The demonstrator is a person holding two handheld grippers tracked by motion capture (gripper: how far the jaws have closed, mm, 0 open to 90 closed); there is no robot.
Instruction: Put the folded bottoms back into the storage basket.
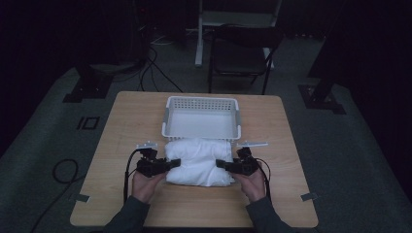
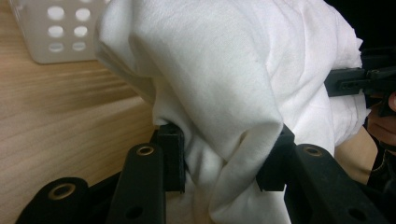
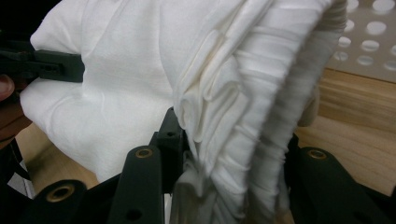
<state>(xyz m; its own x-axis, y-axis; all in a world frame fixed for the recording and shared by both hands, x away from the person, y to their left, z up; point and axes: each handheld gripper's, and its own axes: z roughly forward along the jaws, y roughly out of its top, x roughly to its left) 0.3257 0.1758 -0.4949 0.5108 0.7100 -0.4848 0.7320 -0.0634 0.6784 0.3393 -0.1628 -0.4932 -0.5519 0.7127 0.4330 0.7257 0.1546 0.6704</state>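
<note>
**A:** Where was the folded white cloth at that moment?

**B:** On the wooden table, toward the person's edge, with the white perforated basket just beyond it at twelve o'clock. Seen from above, the bundle's far edge lay just beside the basket's near wall; whether they touched I could not tell.

**A:** And the tongs?

**B:** The left gripper came at the cloth from nine o'clock, the right gripper from three o'clock. Each was clamped on its own end of the bundle. In the left gripper view the cloth bulged between the black jaws, both pads pressed into it. The right gripper view showed the same: bunched folds squeezed between the jaws.

**A:** And the hands?

**B:** Both hands sat behind the grippers, at about six o'clock of the cloth.
</note>
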